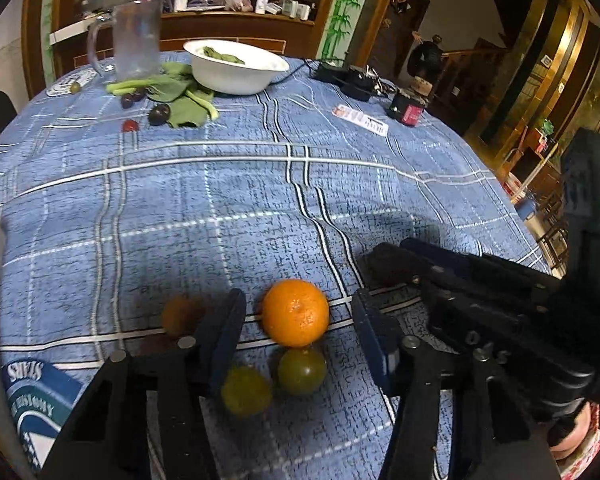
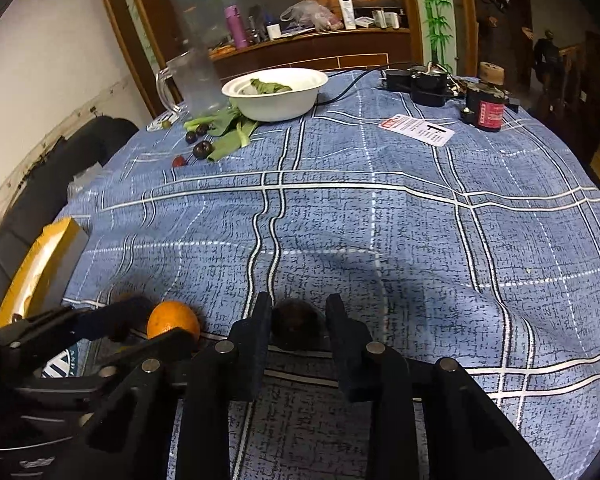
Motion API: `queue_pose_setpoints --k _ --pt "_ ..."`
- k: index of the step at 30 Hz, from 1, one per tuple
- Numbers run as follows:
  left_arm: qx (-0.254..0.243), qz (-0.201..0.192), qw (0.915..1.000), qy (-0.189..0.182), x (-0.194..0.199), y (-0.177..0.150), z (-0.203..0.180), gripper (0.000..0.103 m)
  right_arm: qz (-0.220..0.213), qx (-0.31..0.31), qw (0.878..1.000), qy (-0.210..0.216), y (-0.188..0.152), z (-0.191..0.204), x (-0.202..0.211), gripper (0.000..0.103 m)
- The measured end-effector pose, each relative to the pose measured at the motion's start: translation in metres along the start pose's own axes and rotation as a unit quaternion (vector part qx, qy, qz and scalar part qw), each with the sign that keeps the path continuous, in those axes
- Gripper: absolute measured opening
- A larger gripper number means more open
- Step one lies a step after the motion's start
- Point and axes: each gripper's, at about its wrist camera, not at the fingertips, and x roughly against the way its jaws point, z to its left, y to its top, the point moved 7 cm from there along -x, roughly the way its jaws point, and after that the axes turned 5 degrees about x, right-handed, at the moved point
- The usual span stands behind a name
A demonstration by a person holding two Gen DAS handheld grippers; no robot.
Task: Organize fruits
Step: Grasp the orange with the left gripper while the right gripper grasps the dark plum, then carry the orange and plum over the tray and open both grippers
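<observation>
In the left wrist view my left gripper is open, its fingers on either side of an orange that lies on the blue checked tablecloth. Two green fruits lie just below the orange, and a brown fruit sits left of the left finger. In the right wrist view my right gripper is shut on a dark brown fruit near the table. The orange and the left gripper show at its lower left.
At the far side stand a white bowl with leaves, a clear jug, loose green leaves, dark plums and a red fruit. Black chargers, a card and a red jar lie at the far right. A yellow box sits at the left edge.
</observation>
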Motion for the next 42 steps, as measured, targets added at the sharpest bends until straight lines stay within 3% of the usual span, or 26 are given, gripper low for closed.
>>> queue_pose_setpoints --k 2,4,13,18,28,32,35,42 --pt "-0.008 0.005 0.9999 0.008 -0.006 -0.005 0.000 0.032 0.001 -0.003 1.000 0.005 0.000 0.000 0.000 0.027" --pt "-0.021 -0.003 0.9997 0.015 -0.003 -0.007 -0.001 0.032 0.003 -0.001 1.000 0.010 0.000 0.002 -0.001 0.025" --pt "0.027 -0.014 0.9995 -0.002 0.003 -0.005 0.016 0.032 0.012 0.027 1.000 -0.002 -0.005 0.013 -0.007 0.030" --pt "0.036 -0.019 0.9992 -0.004 0.005 -0.002 0.019 0.032 0.017 0.045 0.999 -0.008 -0.008 0.019 -0.010 0.028" --pt "0.024 -0.048 0.9985 -0.003 0.014 0.005 0.015 0.032 -0.005 0.015 0.999 -0.029 -0.006 0.008 -0.003 0.025" --pt "0.041 -0.059 0.9974 -0.009 0.025 0.006 0.021 0.032 0.011 -0.020 0.999 -0.023 -0.011 0.005 -0.002 0.024" --pt "0.067 -0.068 0.9954 -0.011 0.049 0.004 0.036 0.032 0.015 -0.025 1.000 -0.010 -0.016 0.016 0.012 0.025" --pt "0.135 -0.108 0.9848 -0.017 0.131 -0.021 0.086 0.032 -0.005 0.027 1.000 0.000 -0.017 0.073 0.046 0.025"
